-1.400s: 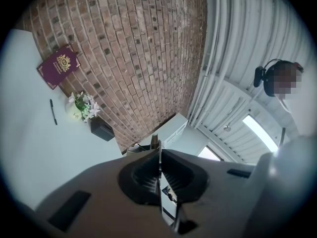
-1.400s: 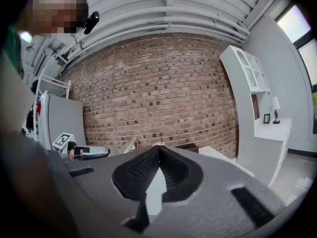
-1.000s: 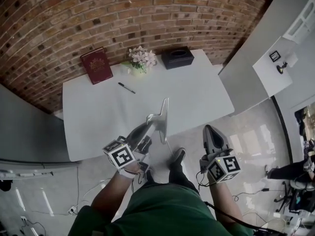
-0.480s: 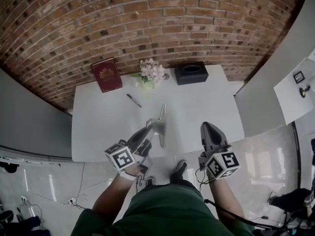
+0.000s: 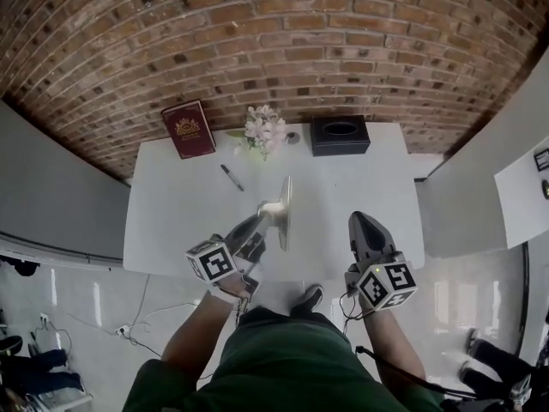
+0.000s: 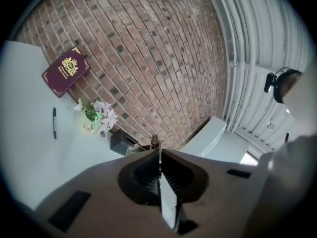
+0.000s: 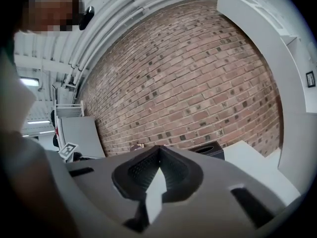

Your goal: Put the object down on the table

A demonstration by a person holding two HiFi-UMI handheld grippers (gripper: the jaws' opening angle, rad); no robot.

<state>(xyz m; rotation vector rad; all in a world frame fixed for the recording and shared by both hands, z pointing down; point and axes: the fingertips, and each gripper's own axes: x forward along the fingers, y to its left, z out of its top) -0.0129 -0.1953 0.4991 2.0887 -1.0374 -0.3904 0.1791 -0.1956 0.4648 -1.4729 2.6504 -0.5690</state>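
Observation:
My left gripper (image 5: 264,215) is shut on a thin silver flat object (image 5: 284,211), held on edge above the near part of the white table (image 5: 171,221). In the left gripper view the object's (image 6: 167,207) edge runs straight up between the closed jaws of the left gripper (image 6: 159,150). My right gripper (image 5: 361,223) hangs over the table's front right edge, shut, with nothing in it. In the right gripper view the jaws of the right gripper (image 7: 158,151) meet, pointing at the brick wall.
Along the table's far edge lie a dark red book (image 5: 189,129), a small pot of flowers (image 5: 264,130) and a black tissue box (image 5: 340,136). A black pen (image 5: 232,177) lies in front of the flowers. A brick wall stands behind the table, and grey partitions stand at both sides.
The person has come closer to the table, so both grippers now reach further over its near edge. The left gripper still holds the silver object the same way.

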